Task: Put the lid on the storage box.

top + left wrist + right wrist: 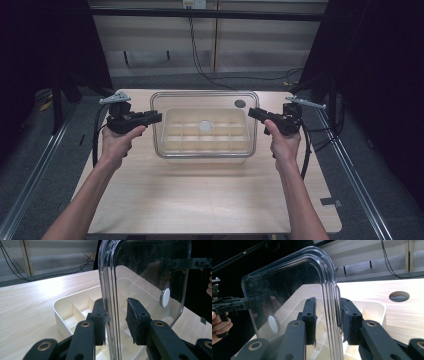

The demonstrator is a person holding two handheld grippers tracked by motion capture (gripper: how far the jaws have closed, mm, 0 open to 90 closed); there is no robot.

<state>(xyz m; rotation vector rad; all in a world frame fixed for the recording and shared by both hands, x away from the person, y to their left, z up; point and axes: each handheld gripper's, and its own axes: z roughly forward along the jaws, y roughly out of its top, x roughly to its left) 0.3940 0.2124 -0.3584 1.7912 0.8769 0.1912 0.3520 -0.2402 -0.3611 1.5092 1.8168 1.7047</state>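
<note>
A clear plastic lid (205,97) with a small white round knob (204,126) hangs level over a cream box (172,131) split into several compartments. My left gripper (159,117) is shut on the lid's left edge, and my right gripper (251,113) is shut on its right edge. In the left gripper view the black pads (100,315) straddle the lid's rim (110,290), with the box (67,312) below. In the right gripper view the pads (348,320) clamp the rim (332,290); the other hand and gripper (227,306) show through the lid.
The box rests on a light wooden table (200,200) with a dark round hole (240,103) near its back right. Metal rails (35,170) run along both sides. Black cables (200,65) lie on the floor behind the table.
</note>
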